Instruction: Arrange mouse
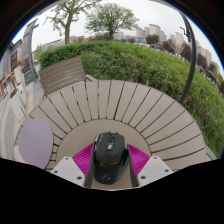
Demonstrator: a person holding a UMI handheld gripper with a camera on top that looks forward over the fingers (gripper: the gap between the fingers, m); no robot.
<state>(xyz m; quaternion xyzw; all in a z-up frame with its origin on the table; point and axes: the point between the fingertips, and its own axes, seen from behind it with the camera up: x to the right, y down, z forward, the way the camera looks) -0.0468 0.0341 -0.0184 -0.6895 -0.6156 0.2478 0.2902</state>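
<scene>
Black mouse [110, 155]: we are gripping its smooth, light, rigid flanks between closed fingers [139, 158], at six o'clock.

Def outdoors, looking like a park or public garden w/ a city sitting behind it. Daylight sky is showing overhead. The desk [110, 108] is a round one made of wooden slats, typical outdoor furniture. A slatted wooden bench [62, 72] is standing beyond it on the left. A big trimmed green hedge [150, 62] is running across the far side, trees [108, 17] are rising behind it, and pale bldgs [152, 34] are poking up in the distance. Something round & pale purple [35, 142] is sitting at the desk's left edge, can't tell what.
</scene>
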